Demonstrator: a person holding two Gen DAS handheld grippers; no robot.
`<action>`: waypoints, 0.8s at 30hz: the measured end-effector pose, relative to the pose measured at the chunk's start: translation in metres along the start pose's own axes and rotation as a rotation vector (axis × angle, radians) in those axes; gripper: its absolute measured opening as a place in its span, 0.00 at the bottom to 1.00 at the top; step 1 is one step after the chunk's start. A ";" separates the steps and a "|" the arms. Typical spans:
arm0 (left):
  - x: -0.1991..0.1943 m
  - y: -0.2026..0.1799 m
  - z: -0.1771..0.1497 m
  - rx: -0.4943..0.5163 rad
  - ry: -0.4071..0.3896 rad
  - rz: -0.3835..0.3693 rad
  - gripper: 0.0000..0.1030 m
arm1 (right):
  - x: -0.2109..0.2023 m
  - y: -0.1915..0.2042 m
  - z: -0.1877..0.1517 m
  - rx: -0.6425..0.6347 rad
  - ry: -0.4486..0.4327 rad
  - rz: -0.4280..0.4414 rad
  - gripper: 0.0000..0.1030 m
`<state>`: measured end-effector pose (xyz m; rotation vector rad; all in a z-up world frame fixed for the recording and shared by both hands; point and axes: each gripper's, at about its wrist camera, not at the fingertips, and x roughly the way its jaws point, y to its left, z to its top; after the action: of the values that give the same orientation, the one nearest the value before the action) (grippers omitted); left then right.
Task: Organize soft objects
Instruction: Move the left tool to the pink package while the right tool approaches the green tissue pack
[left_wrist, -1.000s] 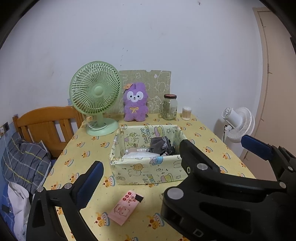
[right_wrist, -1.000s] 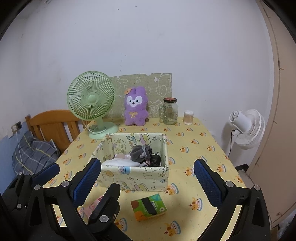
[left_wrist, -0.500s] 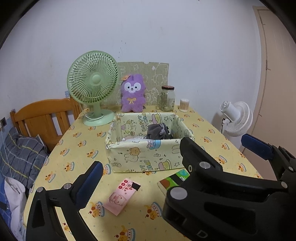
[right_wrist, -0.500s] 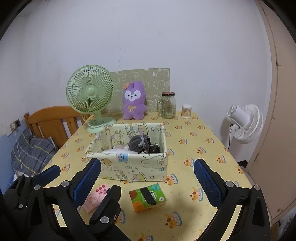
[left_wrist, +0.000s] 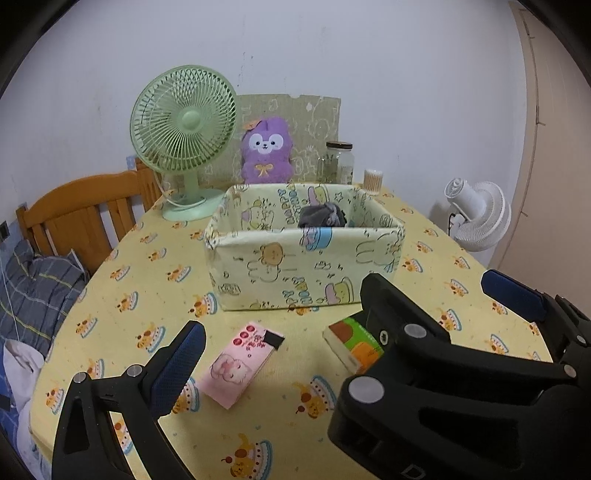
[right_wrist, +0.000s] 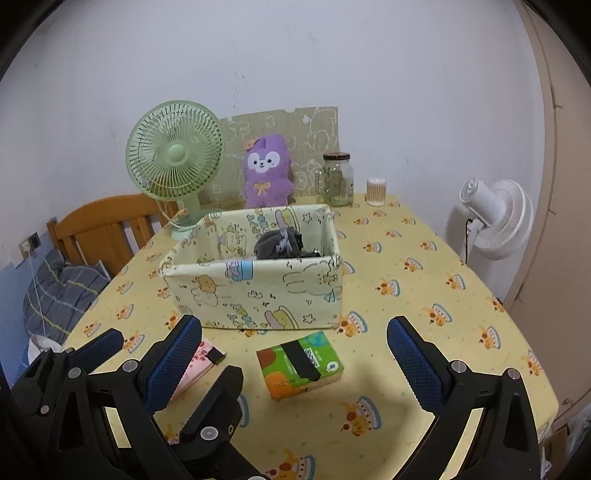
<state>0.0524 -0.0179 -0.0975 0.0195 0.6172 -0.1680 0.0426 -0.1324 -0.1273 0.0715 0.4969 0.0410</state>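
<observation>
I see both grippers wide, empty | green pack (right_wrist: 300, 364) and pink pack (left_wrist: 243, 363) just before bin (right_wrist: 255, 284)

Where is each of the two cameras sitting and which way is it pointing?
Left wrist: on the left gripper, above the table's near edge, facing the fabric storage box and pink tissue pack; the right gripper crosses its lower right.
Right wrist: on the right gripper, facing the green tissue pack; the left gripper sits lower left.
Both share the box, both packs, purple plush toy and green desk fan.
</observation>
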 end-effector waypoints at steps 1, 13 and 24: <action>0.002 0.001 -0.002 -0.001 0.006 0.000 0.99 | 0.002 0.001 -0.002 -0.005 0.002 0.000 0.99; 0.030 0.010 -0.019 -0.016 0.081 0.030 0.99 | 0.035 -0.001 -0.021 0.002 0.083 0.007 0.99; 0.053 0.019 -0.029 -0.033 0.151 0.031 0.99 | 0.064 0.000 -0.032 -0.002 0.155 -0.002 0.99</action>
<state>0.0813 -0.0056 -0.1528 0.0096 0.7693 -0.1270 0.0830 -0.1274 -0.1857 0.0665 0.6522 0.0448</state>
